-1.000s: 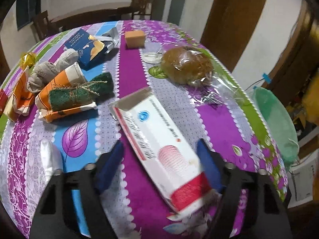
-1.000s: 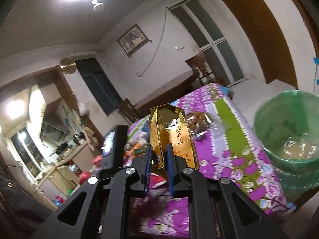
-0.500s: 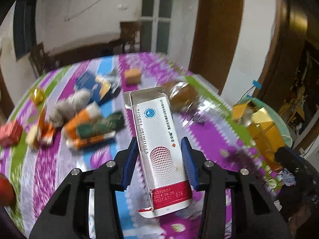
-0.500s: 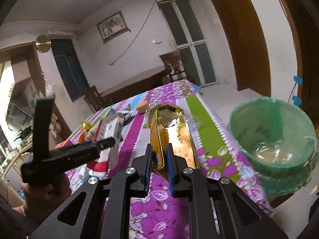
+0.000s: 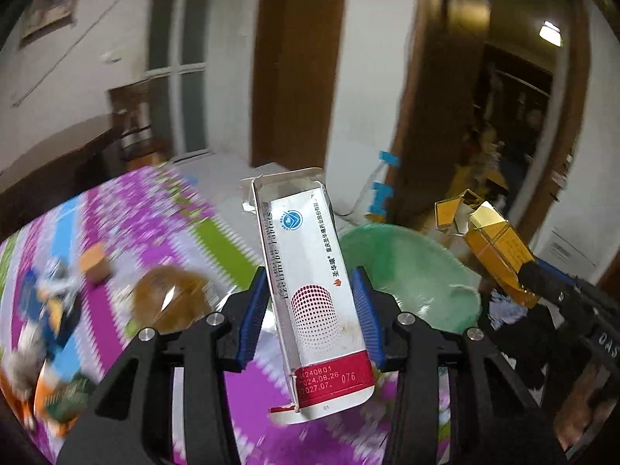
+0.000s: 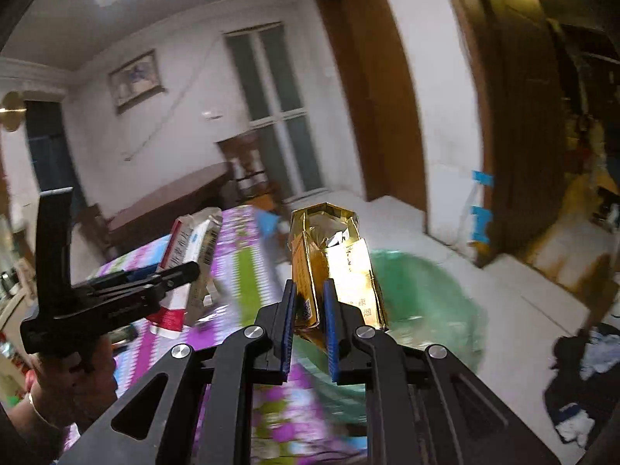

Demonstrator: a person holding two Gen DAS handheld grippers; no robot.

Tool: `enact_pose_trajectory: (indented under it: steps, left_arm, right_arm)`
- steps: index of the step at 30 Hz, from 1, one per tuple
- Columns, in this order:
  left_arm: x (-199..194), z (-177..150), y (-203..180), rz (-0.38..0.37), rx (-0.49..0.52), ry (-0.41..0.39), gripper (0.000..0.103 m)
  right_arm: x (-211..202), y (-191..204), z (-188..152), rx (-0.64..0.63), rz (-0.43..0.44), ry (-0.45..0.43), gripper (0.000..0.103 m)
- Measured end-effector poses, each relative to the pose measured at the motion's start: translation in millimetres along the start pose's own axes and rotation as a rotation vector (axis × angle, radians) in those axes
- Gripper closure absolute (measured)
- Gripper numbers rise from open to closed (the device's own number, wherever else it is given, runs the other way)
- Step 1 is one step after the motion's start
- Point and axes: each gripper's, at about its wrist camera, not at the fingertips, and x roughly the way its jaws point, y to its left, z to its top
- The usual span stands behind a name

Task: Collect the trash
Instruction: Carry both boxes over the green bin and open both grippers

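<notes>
My left gripper (image 5: 310,298) is shut on a white and red tablet box (image 5: 306,255), held upright above the table's right edge with its open flap at the top. The right gripper (image 6: 309,294) is shut on an open gold carton (image 6: 337,259), which hangs over the rim of a green-lined bin (image 6: 426,294). In the left wrist view the bin (image 5: 418,279) lies just right of the white box, and the gold carton (image 5: 496,248) sits beyond its far right rim. From the right wrist view the left gripper (image 6: 186,271) and its box (image 6: 190,255) appear to the left.
The table with a purple floral cloth (image 5: 128,209) carries a bagged bun (image 5: 166,298), an orange block (image 5: 95,259) and several blurred wrappers at the left. Clothes (image 6: 589,356) lie on the floor right of the bin. A person's hand (image 6: 69,383) grips the left tool.
The left gripper closed on the white box, raised it off the table and swung right toward the bin. The right gripper also swung right with the gold carton, over the bin.
</notes>
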Motion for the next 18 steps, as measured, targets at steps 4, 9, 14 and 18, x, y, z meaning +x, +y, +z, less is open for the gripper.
enact_pose_trajectory:
  steps: [4, 9, 14, 18]
  left_arm:
    - [36, 20, -15, -0.107, 0.074, 0.023, 0.061]
    - [78, 34, -34, -0.219, 0.149, 0.092, 0.061]
    - [108, 34, -54, -0.209, 0.238, 0.134, 0.061]
    - [120, 29, -68, -0.195, 0.270, 0.164, 0.060]
  right_arm:
    - [8, -21, 15, 0.012, -0.076, 0.023, 0.088]
    - [30, -42, 34, -0.017, -0.159, 0.060, 0.088]
    - [50, -67, 43, -0.035, -0.225, 0.107, 0.088]
    - [75, -73, 42, -0.068, -0.255, 0.175, 0.088]
